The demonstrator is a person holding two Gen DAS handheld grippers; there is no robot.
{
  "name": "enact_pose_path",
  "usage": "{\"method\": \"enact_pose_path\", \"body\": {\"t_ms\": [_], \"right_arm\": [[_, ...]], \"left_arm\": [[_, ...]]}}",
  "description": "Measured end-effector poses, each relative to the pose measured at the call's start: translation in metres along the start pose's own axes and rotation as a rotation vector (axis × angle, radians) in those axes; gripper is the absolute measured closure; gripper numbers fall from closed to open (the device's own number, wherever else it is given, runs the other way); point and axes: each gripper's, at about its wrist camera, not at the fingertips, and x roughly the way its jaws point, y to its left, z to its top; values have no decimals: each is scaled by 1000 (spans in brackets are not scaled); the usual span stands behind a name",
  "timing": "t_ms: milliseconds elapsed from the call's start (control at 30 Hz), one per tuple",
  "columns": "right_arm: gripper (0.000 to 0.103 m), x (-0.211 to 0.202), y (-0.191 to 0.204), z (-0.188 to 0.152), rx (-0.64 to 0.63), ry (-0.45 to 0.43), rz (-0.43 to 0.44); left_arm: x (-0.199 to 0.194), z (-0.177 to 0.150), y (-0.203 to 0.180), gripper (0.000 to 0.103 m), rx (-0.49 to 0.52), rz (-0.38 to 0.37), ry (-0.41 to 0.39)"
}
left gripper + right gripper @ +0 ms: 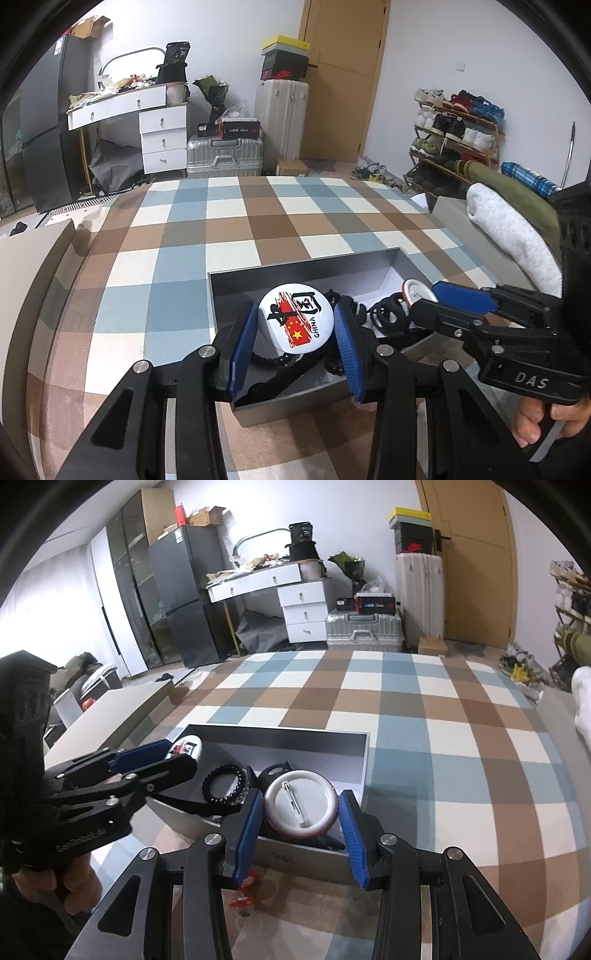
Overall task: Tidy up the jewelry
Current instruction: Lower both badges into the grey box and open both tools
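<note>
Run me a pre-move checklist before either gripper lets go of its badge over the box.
1. Left gripper clamps the China badge: ok.
2. Right gripper clamps the second badge, pin side to the camera: ok.
3. Both badges are over the box: ok.
4. Drop spot free: not ok, a bead bracelet and black hair ties lie below.
5. Grippers apart from each other: ok.
6. Height above the box floor: cannot tell.

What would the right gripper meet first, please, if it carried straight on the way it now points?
Probably the far wall of the grey box, beyond the pin badge held in the right gripper; depth is uncertain.
</note>
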Motion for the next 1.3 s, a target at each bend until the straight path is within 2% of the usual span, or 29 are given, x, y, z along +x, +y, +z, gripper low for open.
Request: {"method": "enact_pose_path", "body": {"t_ms": [467,600,633,700,800,833,867,900,967,1000,1033,1100,1167,1300], "right_arm": [[62,15,10,10,-30,12,9],[61,19,9,8,-14,26,21],[58,18,8,8,-10,25,24],[38,16,6,7,0,24,27],[33,4,4,5,4,-1,35],[32,1,5,4,-1,0,40],[28,-2,6,3,-5,4,44],[17,-7,7,2,-16,6,41],[4,-16,9,0,-28,-9,-3],[2,-22,10,-2,-33,-25,-16],[1,-27,10,-4,-36,-41,-15],[0,-35,7,-8,-26,-40,-16],[0,-36,3,-15,-2,-15,-14],[0,-29,-5,-27,32,50,-27]], "left_arm": [[17,1,-6,66,39,48,29],[17,-1,-9,66,49,29,41],[16,-1,-9,66,45,22,42],[13,-2,-9,66,36,13,50],[4,-3,-6,51,18,2,44],[1,-4,-6,40,11,-5,40],[-3,-5,-6,35,5,-22,37],[-8,-6,-7,33,5,-39,35],[-16,-8,-8,25,11,-42,28],[-22,-10,-9,21,14,-32,22],[-26,-12,-10,16,15,-22,13],[-35,-20,-7,13,7,-10,3],[-40,-28,-5,1,-5,-2,12],[-43,-41,-5,1,34,44,49]]}}
